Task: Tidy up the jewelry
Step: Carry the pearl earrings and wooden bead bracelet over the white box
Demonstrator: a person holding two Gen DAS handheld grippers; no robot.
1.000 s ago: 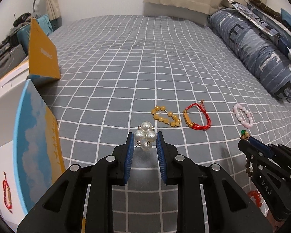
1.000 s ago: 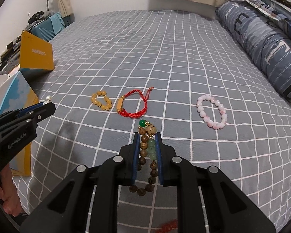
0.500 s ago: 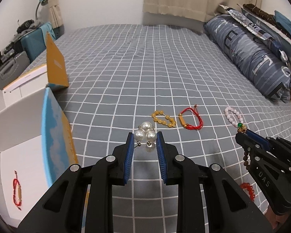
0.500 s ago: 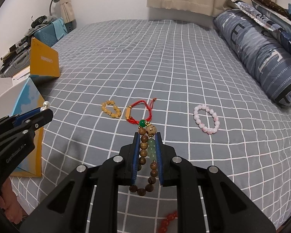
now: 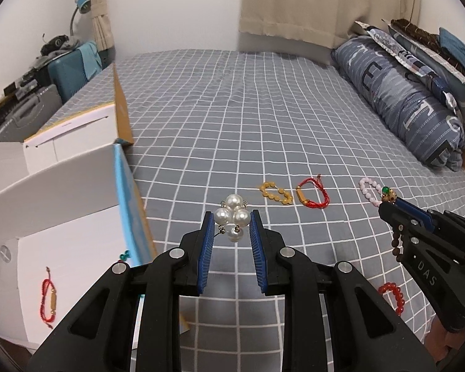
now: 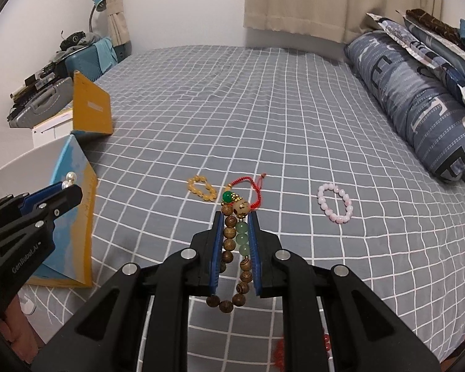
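Gripping a pearl bracelet [image 5: 232, 214], the left claw [image 5: 231, 221] hangs above the bed [image 5: 232, 108] beside a white box [image 5: 62, 217]; the right claw [image 6: 236, 220] pinches a wooden bead bracelet [image 6: 229, 248] above the bed.

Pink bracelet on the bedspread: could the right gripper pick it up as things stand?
Probably not yet. The path to the pink bracelet looks clear, with nothing lying over it, but the right gripper is shut on a wooden bead bracelet, so its jaws are occupied.
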